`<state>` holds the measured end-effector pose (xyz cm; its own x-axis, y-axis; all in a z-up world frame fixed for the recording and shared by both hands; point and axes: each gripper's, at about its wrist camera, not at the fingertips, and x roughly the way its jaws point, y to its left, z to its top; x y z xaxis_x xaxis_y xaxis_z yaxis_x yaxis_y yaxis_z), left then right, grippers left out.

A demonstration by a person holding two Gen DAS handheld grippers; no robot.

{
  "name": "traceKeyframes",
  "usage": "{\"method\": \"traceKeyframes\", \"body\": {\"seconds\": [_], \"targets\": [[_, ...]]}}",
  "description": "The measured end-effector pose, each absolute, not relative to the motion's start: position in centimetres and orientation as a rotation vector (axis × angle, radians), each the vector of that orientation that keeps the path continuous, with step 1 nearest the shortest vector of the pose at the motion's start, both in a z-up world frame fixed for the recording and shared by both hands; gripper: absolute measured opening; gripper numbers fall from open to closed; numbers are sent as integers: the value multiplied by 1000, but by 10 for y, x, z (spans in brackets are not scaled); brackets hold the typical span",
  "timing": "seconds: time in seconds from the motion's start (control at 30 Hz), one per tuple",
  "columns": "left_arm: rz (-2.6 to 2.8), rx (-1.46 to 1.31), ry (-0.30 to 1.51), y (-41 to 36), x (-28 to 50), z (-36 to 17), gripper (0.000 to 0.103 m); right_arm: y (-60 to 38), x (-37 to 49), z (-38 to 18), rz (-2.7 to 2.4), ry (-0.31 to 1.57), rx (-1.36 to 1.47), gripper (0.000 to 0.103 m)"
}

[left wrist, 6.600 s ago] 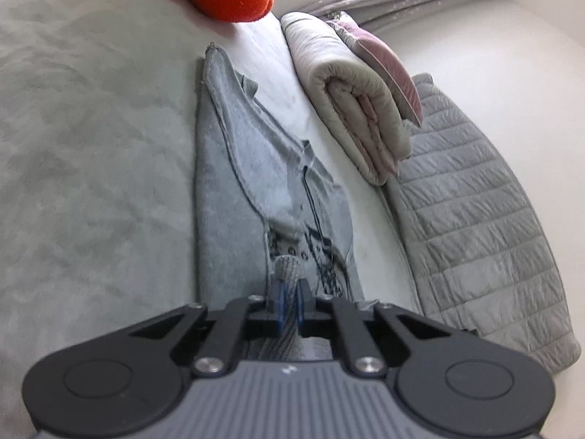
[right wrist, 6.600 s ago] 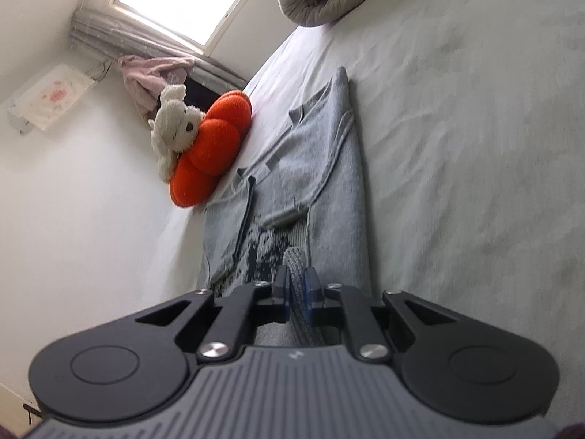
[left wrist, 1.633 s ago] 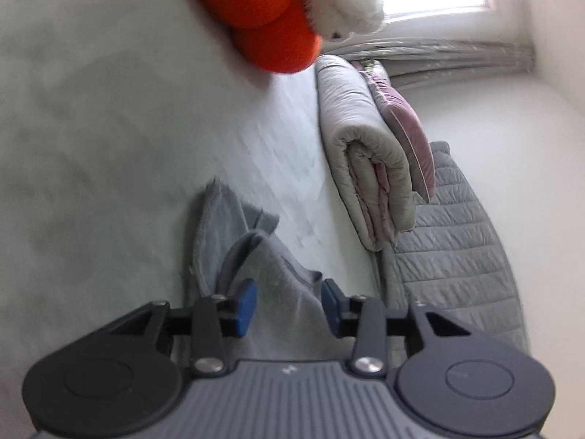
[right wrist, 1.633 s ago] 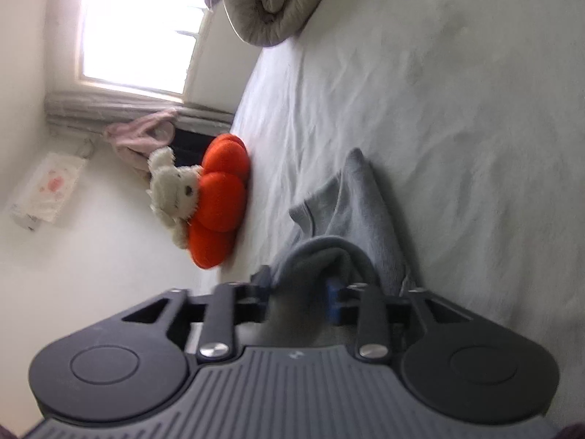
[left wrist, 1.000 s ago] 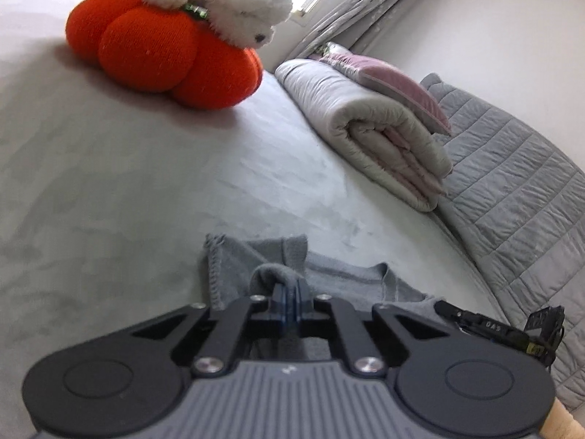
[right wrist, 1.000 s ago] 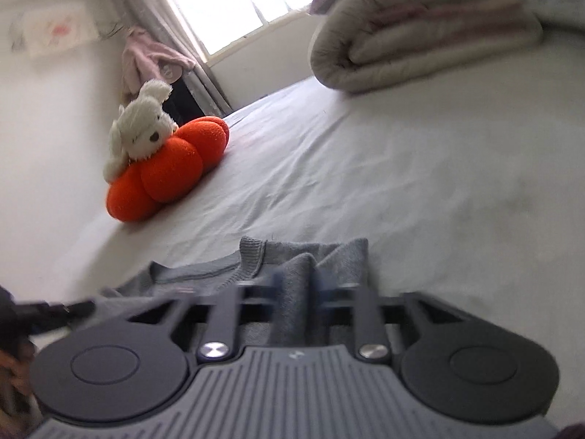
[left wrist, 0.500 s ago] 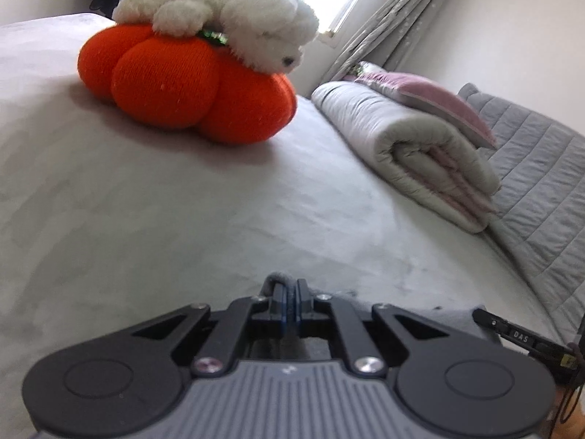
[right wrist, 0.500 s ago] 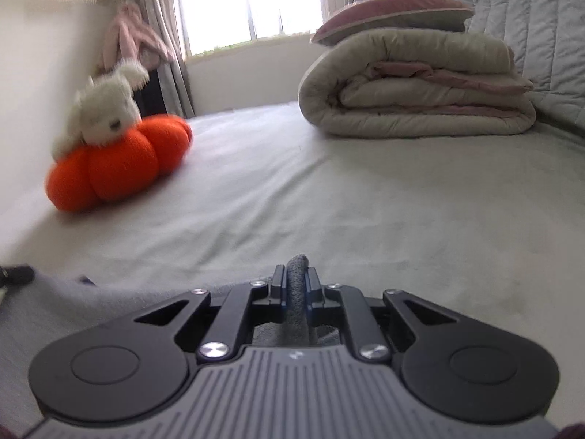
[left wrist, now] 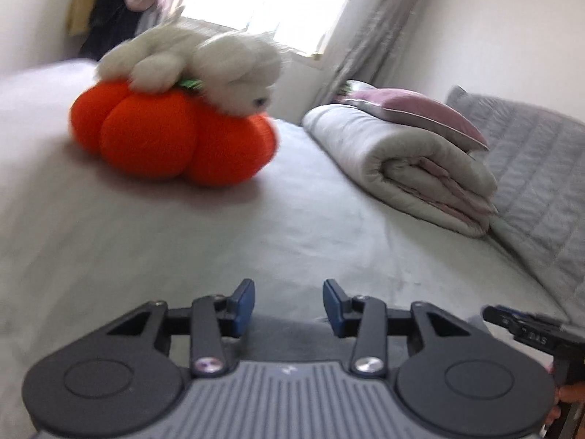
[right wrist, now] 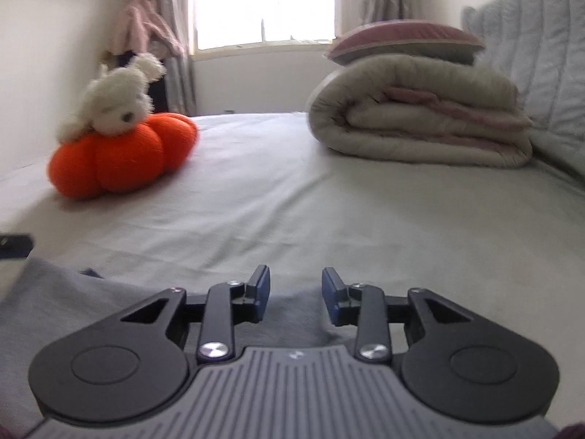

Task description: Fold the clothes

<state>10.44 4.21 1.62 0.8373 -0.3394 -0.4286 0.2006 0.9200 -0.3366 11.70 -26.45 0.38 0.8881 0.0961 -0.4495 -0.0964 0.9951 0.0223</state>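
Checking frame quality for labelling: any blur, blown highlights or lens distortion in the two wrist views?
Left wrist: motion blur smears the plush toy and orange pumpkin cushion; window blown out; dark fisheye corners. Right wrist: sharper, window also overexposed, folded duvet slightly soft, edges curved.

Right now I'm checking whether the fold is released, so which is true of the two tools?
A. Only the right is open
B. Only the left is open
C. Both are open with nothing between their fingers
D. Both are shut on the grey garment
C: the left tool and the right tool each show a clear gap, with the grey garment lying flat beneath.
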Motion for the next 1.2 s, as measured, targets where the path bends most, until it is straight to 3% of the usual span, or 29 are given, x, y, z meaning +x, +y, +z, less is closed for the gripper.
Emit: {"method": "traceKeyframes", "body": {"seconds": [0.3,0.37,0.47,0.63,0.83,0.97,1.03,1.2], "targets": [[-342,-176,604,7,117,-16,39,-212,137,-17,156,564,-64,36],[-323,-121,605,13,118,-25,27,-217,139,-24,147,578,-57,33],[-324,-112,593,31,115,-27,21,-235,138,-25,158,578,-12,29],[-281,-122,617,44,111,-15,20,-261,134,-22,87,576,-3,32],[-161,-273,660,65,92,16,30,-263,111,-10,85,581,36,35],[-151,-423,757,83,80,19,58,-236,85,0,167,565,22,41],[-180,-491,787,91,76,12,64,-222,72,5,207,557,15,44],[-259,-621,918,104,84,-12,65,-173,45,1,313,566,-80,51]]}}
